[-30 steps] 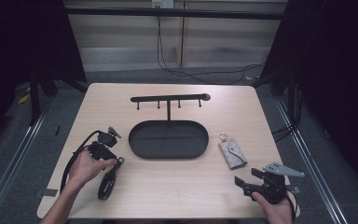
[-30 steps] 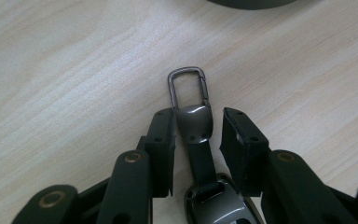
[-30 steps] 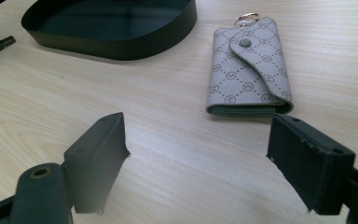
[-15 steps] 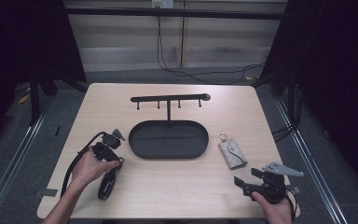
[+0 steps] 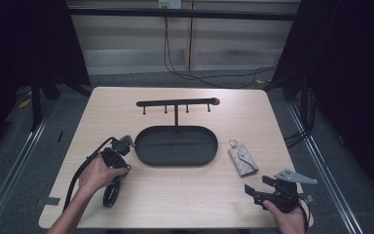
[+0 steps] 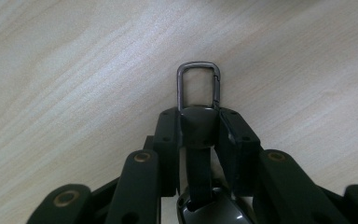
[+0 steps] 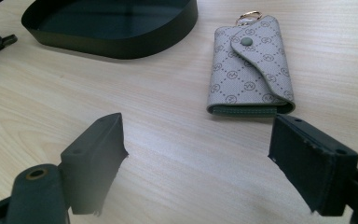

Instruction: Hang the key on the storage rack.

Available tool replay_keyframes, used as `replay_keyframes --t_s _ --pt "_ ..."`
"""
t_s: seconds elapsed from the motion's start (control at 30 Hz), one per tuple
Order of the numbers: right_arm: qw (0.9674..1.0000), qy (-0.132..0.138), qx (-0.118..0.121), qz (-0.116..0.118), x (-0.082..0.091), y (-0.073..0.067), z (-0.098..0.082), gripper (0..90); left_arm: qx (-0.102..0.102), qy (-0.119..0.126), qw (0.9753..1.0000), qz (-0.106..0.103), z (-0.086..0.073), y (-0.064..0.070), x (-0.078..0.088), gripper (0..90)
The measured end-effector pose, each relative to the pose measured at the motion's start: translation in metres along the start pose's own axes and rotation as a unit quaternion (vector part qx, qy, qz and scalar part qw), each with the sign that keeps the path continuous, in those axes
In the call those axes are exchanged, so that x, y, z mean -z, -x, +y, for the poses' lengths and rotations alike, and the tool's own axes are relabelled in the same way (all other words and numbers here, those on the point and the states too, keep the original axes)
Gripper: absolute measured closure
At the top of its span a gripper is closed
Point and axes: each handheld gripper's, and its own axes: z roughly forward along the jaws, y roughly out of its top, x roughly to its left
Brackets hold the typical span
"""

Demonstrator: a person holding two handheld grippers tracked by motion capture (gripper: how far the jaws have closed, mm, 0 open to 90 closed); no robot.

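Two hand-held grippers are working over the bench point(image 5: 185, 195). The left hand-held gripper point(image 6: 198, 123) is clamping a dark key fob's strap point(image 6: 198, 140), its metal clasp point(image 6: 198, 86) poking past the jaws, beside the black oval tray point(image 5: 176, 146). The right hand-held gripper point(image 7: 196, 154) is gaping wide, just short of the patterned key pouch point(image 7: 248, 65).

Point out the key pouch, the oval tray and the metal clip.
key pouch point(image 7: 247, 70), right gripper view, patterned front flap.
oval tray point(image 5: 176, 163), high view, near rim.
metal clip point(image 6: 198, 86), left gripper view, loop's open centre edge.
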Motion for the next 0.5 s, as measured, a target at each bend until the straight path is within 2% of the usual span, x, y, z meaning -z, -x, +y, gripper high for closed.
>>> replay_keyframes --t_s 0.1,0.17,0.3,0.5 --pt "1.0000 -0.002 0.004 0.001 -0.0006 -0.0014 0.0002 17.8 0.003 -0.009 1.0000 -0.004 0.0023 0.0001 -0.0003 70.7" --pt "1.0000 -0.003 0.005 0.000 -0.0011 -0.0015 0.0002 17.8 -0.006 -0.014 0.9999 -0.003 0.0041 -0.0013 -0.0001 70.7" --pt "1.0000 -0.006 0.004 0.000 -0.0022 -0.0010 0.0004 17.8 -0.009 -0.019 0.9997 -0.008 0.0054 -0.0026 0.0000 70.7" --pt "1.0000 -0.006 0.003 0.001 -0.0021 -0.0008 0.0004 17.8 0.003 -0.020 0.9996 -0.019 0.0058 -0.0051 -0.0001 70.8"
